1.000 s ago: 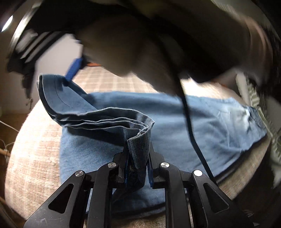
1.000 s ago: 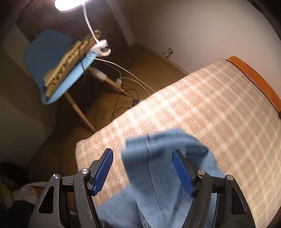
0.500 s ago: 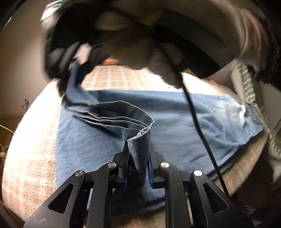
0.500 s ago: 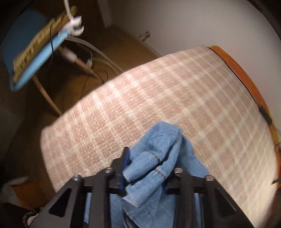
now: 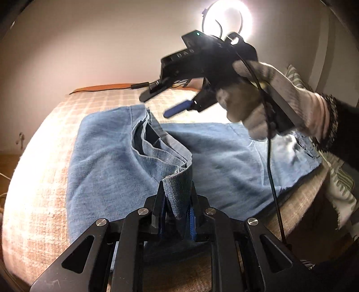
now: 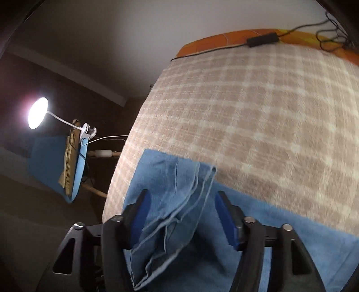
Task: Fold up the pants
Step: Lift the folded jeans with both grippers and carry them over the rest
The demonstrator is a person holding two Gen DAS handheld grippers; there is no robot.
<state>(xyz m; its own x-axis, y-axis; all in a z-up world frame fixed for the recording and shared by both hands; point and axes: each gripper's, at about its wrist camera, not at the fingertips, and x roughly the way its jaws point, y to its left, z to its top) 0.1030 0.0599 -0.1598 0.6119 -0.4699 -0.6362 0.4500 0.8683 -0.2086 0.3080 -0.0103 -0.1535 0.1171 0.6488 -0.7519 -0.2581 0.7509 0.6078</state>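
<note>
Blue denim pants [image 5: 107,161] lie on a beige checked bed, folded lengthwise, the leg ends turned back over the legs. My left gripper [image 5: 177,213] is shut on the near hem corner, held a little above the bed. My right gripper [image 5: 163,105] hangs open in the air above the far hem corner, held by a gloved hand. In the right wrist view the right gripper [image 6: 181,215] is open, its blue pads either side of the layered hem [image 6: 179,202], which lies loose on the pants.
The checked bed cover [image 6: 269,112] stretches beyond the pants to an orange edge with a black power adapter [image 6: 262,40]. A blue chair [image 6: 56,166] with a clip lamp stands off the bed's left end. A ring light [image 5: 226,20] glows behind.
My right gripper had closed on the far hem corner, carried it over, and has now opened and let it go. The left gripper stays shut on its corner.
</note>
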